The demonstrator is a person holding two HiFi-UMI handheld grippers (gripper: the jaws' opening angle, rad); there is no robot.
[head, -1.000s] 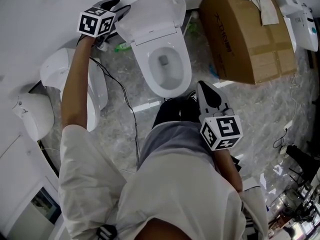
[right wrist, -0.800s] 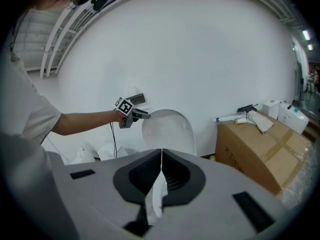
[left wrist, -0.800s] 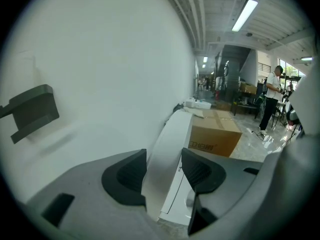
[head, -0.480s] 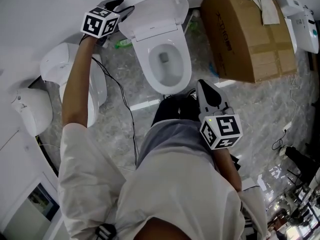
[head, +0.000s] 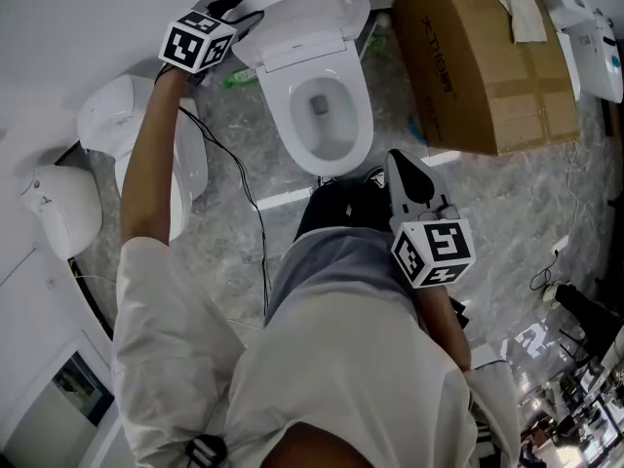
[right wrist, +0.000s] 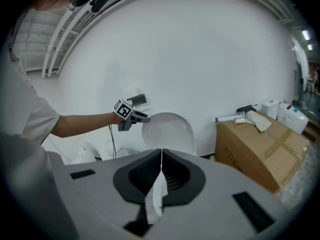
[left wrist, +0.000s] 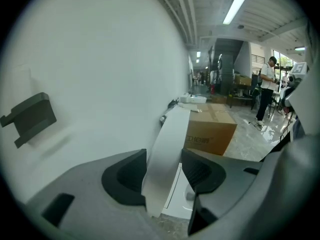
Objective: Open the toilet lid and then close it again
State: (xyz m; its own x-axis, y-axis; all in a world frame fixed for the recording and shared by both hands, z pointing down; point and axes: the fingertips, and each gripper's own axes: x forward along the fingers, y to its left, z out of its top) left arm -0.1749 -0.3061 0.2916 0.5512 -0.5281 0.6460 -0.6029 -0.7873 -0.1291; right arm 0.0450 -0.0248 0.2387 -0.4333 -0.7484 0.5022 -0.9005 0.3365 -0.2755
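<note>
Nearly upright, the toilet lid points its long axis up, side edge clamped in the left gripper jaws; right gripper jaws closed, empty, its body hiding the lid's foot

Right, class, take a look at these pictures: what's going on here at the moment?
A person with a gripper in each hand stands facing the toilet bowl. The left gripper is closed on the side edge of the toilet lid, which is raised towards the wall, leaving the bowl uncovered. The right gripper, jaws together and empty, hangs idle near the person's waist. A cardboard box sits on the floor beside the toilet.
</note>
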